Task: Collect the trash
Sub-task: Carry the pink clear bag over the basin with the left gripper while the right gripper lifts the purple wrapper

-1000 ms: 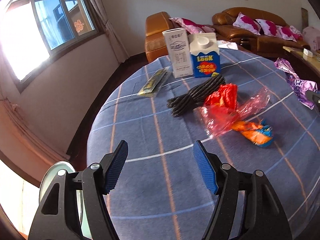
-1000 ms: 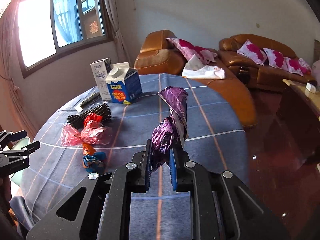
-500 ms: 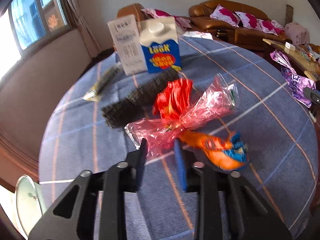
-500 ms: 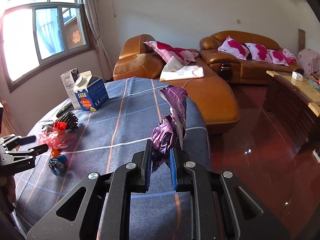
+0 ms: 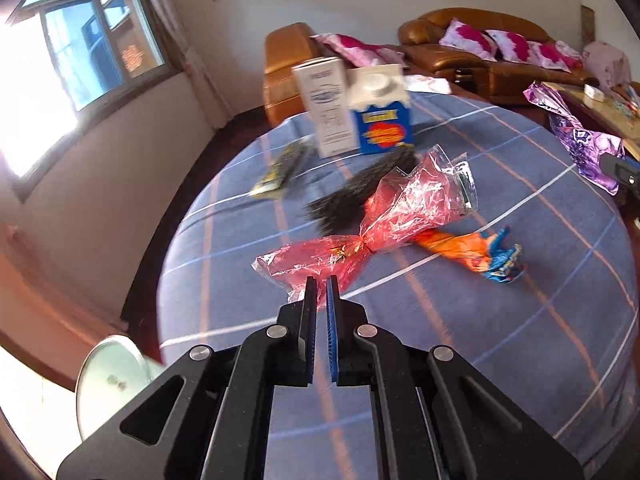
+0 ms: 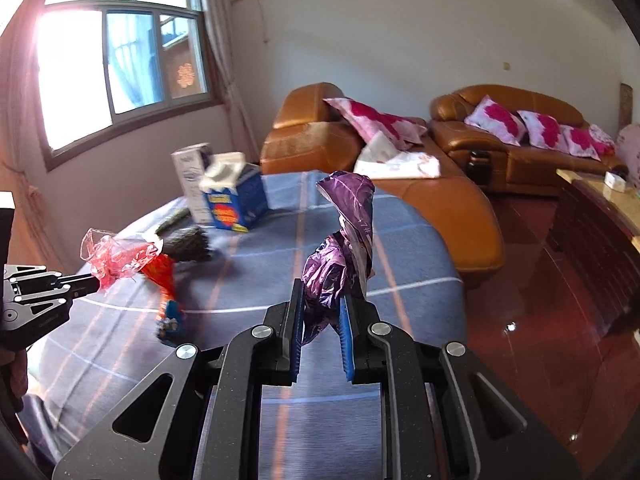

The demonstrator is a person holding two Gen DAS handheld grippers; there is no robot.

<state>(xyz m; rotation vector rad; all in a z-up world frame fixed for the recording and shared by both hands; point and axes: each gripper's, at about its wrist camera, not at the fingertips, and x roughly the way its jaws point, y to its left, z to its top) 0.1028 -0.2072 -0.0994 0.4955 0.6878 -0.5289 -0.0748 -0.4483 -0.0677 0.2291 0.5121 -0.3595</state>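
Observation:
A red cellophane wrapper (image 5: 360, 236), knotted in the middle, has its near tail between the pads of my left gripper (image 5: 320, 286), whose jaws are closing to almost touching. In the right wrist view that gripper (image 6: 94, 282) holds the red wrapper (image 6: 116, 256) above the cloth. My right gripper (image 6: 322, 312) is shut on a crumpled purple foil wrapper (image 6: 340, 264) that stands up out of the jaws. The purple wrapper (image 5: 576, 140) also shows at the right edge of the left wrist view.
On the round table with a blue checked cloth (image 5: 440, 340) lie an orange and blue wrapper (image 5: 476, 252), a black ridged wrapper (image 5: 360, 192) and a yellow-green wrapper (image 5: 280, 172). A blue carton (image 5: 382, 124) and a white carton (image 5: 328, 108) stand at the far side. Brown sofas (image 6: 440, 200) lie beyond.
My left gripper went forward to the red wrapper, closed from wide open onto its near tail and drew it up. The right gripper kept its hold on the purple wrapper.

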